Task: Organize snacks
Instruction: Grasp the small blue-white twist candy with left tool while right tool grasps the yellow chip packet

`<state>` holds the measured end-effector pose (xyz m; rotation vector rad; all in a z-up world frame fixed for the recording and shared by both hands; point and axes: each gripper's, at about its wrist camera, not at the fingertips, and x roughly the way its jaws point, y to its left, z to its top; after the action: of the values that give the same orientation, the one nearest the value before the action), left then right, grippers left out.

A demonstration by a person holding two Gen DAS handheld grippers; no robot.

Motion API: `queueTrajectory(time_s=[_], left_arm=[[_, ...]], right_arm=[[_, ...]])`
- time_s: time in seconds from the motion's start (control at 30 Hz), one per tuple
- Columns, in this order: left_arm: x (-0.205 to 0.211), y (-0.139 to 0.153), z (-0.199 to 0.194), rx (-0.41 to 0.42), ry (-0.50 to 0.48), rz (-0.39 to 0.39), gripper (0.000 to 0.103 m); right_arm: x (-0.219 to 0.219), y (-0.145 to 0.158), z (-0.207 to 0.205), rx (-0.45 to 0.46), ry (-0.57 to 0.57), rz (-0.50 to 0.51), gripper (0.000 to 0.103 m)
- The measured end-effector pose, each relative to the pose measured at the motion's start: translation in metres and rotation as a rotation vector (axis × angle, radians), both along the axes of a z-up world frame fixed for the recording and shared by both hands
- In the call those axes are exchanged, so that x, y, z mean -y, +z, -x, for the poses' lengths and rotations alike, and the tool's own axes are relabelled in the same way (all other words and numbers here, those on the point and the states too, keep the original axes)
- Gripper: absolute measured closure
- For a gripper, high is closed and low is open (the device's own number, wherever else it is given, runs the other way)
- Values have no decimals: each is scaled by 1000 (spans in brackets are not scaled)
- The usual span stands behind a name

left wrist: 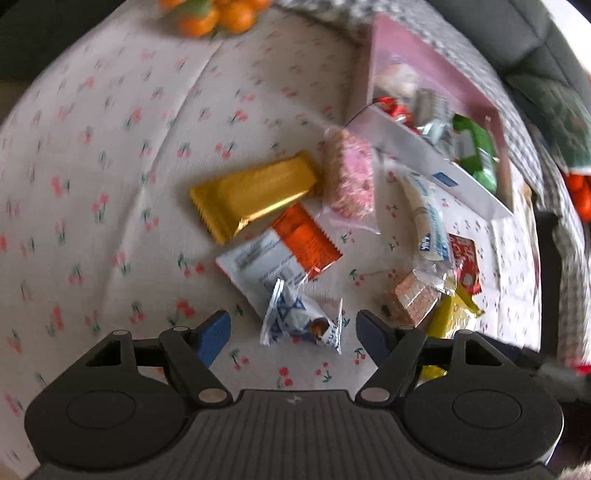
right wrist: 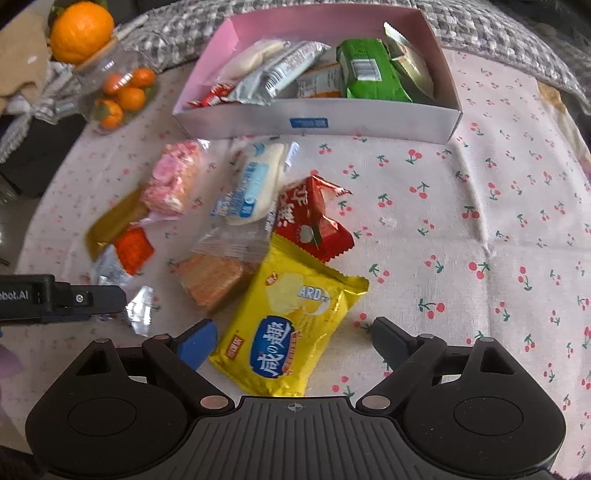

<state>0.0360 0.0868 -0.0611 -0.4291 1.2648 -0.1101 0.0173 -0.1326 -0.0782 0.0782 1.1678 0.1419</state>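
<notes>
Cherry-print cloth surface [right wrist: 480, 206]: our pink cardboard box [right wrist: 436, 33] holds several packets, eight or so remain outside; left gripper [left wrist: 293, 328] and right gripper [right wrist: 293, 339] gape wide, empty.

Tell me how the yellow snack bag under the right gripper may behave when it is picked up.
The yellow snack bag looks puffed and crinkly, so it is probably light and may dent. Its glossy film could slip between the pads. It overlaps the red packet, which might shift.
</notes>
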Motion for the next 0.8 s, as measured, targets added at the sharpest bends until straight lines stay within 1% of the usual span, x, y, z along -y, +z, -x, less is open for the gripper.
queueTrajectory(time_s=[0.03,0.07,0.1,0.13,0.2,0.23,0.3,0.33,0.43,0.47,0.53,0.63,0.7,0.8], left_arm=[[1,1,2,16,27,-6,35],[2,1,3,19,43,-18,41],[2,2,3,19,57,-28,43],[2,2,3,25,71,-31,47],[2,3,5,32,80,-45,54],[3,3,6,39,76,-56,59],[6,3,7,53,52,-69,64],[7,3,7,57,38,-73,70],[8,5,8,65,-8,-78,73],[8,6,8,70,-28,-81,78],[12,6,8,72,-61,-84,79],[21,8,10,72,-138,-95,79],[27,8,10,66,-206,-86,79],[34,7,11,63,-261,-76,78]], right_arm=[[0,0,0,6,3,4,11],[-1,0,1,9,6,9,11],[-2,0,1,12,9,12,12],[-2,0,1,14,10,14,12],[-2,1,2,16,16,16,12],[-2,1,3,14,20,16,13],[-2,2,2,13,31,13,17],[-2,2,2,12,36,11,18],[1,4,3,6,53,8,23],[3,5,2,2,58,5,25],[7,5,2,-9,61,0,26],[13,6,3,-21,67,1,27],[17,6,4,-32,69,6,27],[25,6,5,-45,69,15,27]])
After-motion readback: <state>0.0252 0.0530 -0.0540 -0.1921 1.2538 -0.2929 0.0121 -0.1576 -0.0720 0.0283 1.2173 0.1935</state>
